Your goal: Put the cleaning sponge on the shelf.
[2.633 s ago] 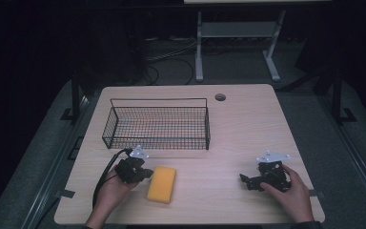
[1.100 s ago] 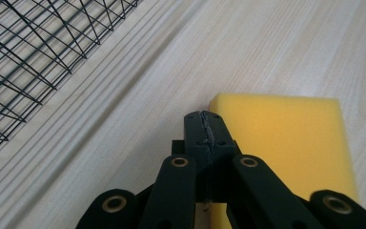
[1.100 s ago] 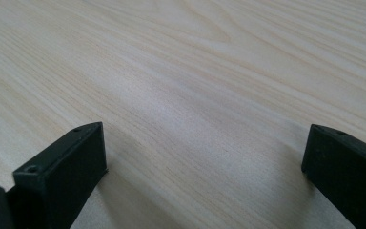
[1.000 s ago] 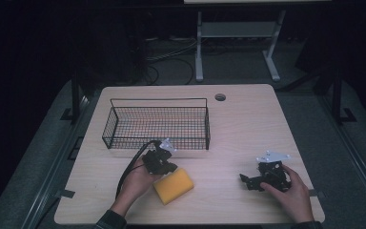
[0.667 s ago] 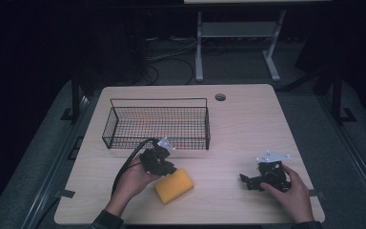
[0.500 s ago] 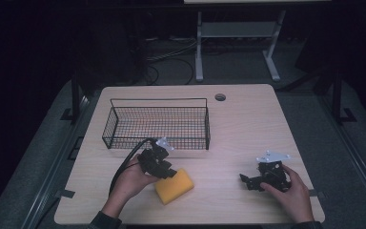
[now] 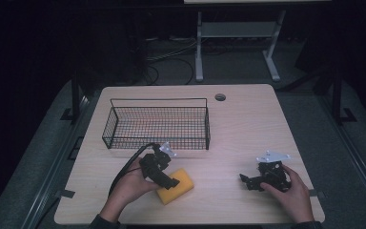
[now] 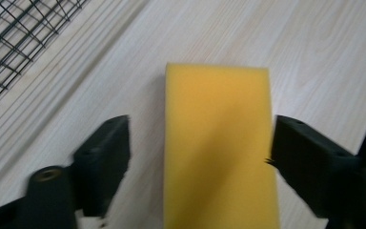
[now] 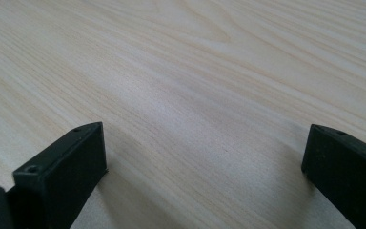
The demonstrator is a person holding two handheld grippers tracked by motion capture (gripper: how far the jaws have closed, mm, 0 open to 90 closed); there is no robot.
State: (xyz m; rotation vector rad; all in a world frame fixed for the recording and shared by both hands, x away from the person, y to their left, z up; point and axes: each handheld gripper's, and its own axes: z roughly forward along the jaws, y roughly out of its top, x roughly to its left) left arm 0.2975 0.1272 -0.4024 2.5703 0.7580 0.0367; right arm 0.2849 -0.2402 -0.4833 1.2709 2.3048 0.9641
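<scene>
Left gripper [image 8: 198, 157] is straddling the sponge [image 8: 218, 143] with jaws apart – nothing gripped, sponge lying on the table [image 7: 248, 119] near the empty basket [image 7: 156, 124] – right gripper [image 9: 205, 176] is idling, jaws wide.

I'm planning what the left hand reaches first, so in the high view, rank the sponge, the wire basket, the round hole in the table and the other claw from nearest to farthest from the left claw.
1. Sponge: right at the left claw, between its open jaws.
2. Wire basket: just behind it.
3. Right claw: off to the right, near the front edge.
4. Round hole: far back, right of the basket.
</scene>
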